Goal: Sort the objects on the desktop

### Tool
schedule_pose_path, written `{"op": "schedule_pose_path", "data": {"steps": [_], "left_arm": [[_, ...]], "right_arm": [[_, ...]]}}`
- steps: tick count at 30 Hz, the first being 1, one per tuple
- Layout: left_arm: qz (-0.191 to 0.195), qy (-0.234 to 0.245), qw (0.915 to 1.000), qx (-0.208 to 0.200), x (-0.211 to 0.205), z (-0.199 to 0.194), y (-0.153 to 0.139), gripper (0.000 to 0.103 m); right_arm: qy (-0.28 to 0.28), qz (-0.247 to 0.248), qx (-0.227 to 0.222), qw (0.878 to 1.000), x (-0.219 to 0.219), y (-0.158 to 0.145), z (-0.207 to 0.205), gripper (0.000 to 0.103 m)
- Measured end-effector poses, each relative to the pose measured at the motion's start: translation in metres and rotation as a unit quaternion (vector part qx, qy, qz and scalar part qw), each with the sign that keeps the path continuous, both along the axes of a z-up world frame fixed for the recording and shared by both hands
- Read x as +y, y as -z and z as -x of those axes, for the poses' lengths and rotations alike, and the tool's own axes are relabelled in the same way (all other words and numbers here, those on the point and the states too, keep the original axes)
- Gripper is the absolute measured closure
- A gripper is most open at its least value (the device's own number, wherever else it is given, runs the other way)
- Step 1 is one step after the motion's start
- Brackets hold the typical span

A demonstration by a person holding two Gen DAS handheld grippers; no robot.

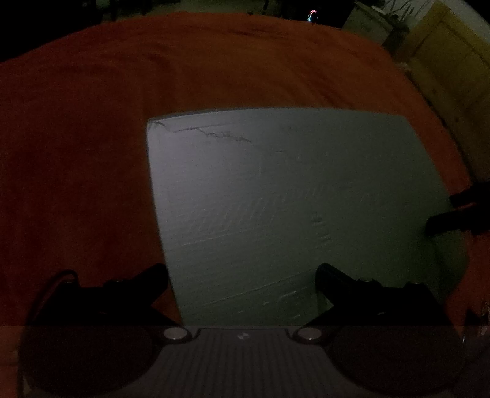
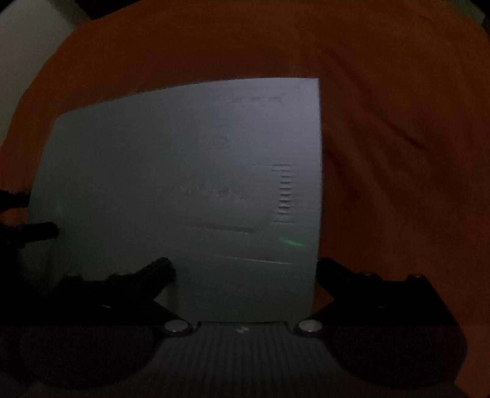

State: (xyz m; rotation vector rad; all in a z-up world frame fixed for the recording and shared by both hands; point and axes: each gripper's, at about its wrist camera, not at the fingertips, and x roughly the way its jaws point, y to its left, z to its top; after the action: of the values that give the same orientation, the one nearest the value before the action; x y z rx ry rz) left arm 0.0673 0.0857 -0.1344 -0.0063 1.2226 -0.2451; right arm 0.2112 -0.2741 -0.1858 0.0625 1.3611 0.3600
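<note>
The scene is very dark. A pale grey-green mat (image 1: 291, 208) with scratch marks lies flat on an orange cloth (image 1: 92, 137). My left gripper (image 1: 242, 275) hovers open over the mat's near left edge, nothing between its fingers. In the right wrist view the same mat (image 2: 183, 183) fills the middle, and my right gripper (image 2: 245, 272) is open over its near right edge, also empty. The right gripper's dark fingertips (image 1: 453, 214) reach in at the mat's right side in the left wrist view. The left gripper's fingertips (image 2: 36, 229) show at the mat's left side in the right wrist view. No small desktop objects show.
The orange cloth (image 2: 398, 153) covers the table around the mat, with folds on the right. A pale wooden cabinet (image 1: 453, 76) stands beyond the table's far right edge. A small coloured light (image 1: 312, 15) glows in the dark background.
</note>
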Motion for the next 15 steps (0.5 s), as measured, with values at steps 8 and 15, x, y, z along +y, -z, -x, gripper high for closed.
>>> {"op": "schedule_pose_path", "data": {"steps": [8, 15], "left_arm": [[-0.034, -0.054, 0.9968, -0.048, 0.003, 0.016, -0.052, 0.000], [-0.024, -0.032, 0.9939, -0.103, -0.025, 0.046, -0.126, 0.000]], "right_arm": [[0.035, -0.032, -0.105, 0.993, 0.008, -0.079, 0.013, 0.001], [0.062, -0.039, -0.209, 0.975, 0.034, -0.166, 0.064, 0.001]]}}
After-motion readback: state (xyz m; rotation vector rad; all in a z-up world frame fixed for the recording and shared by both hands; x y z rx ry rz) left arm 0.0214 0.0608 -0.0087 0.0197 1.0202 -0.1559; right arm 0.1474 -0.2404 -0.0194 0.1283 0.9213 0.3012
